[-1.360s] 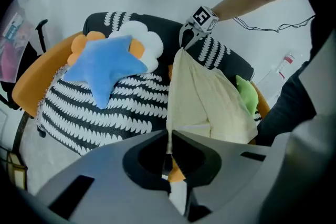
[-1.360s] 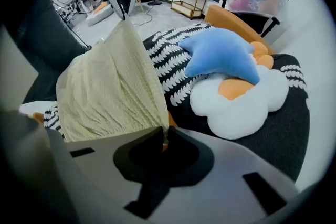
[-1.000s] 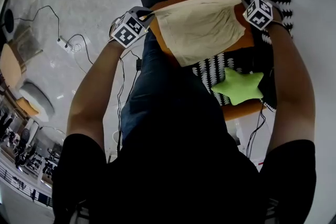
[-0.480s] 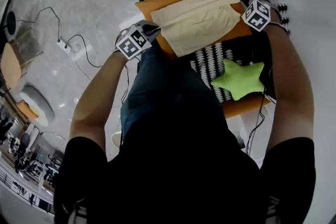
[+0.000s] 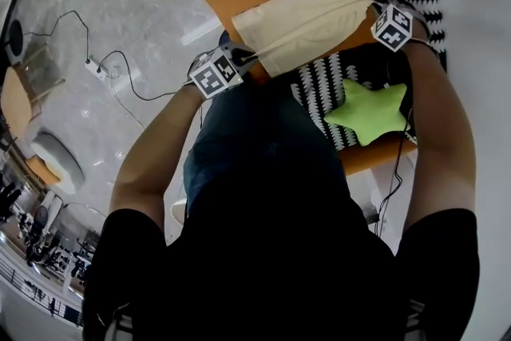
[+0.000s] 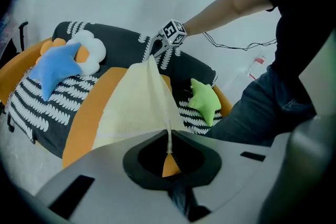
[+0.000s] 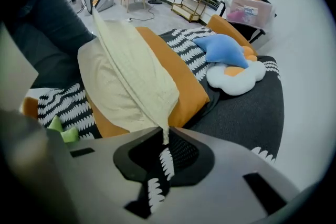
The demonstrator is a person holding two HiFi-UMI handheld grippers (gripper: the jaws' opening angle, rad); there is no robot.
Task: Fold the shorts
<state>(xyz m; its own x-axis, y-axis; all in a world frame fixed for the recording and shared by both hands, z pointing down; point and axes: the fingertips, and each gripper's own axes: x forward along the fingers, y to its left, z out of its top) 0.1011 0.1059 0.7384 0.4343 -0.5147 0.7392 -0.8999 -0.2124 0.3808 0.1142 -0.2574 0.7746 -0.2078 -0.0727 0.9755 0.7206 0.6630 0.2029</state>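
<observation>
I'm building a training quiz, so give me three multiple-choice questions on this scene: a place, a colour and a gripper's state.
1. Where does the green star cushion lie? A floor; B black-and-white cover; C on the shorts.
2. The shorts are: A cream; B blue; C red.
3. The left gripper is: A open, empty; B shut on the shorts; C shut on the star.
Answers: B, it rests on the patterned cover; A, the fabric is pale cream; B, its jaws pinch the shorts' edge.
</observation>
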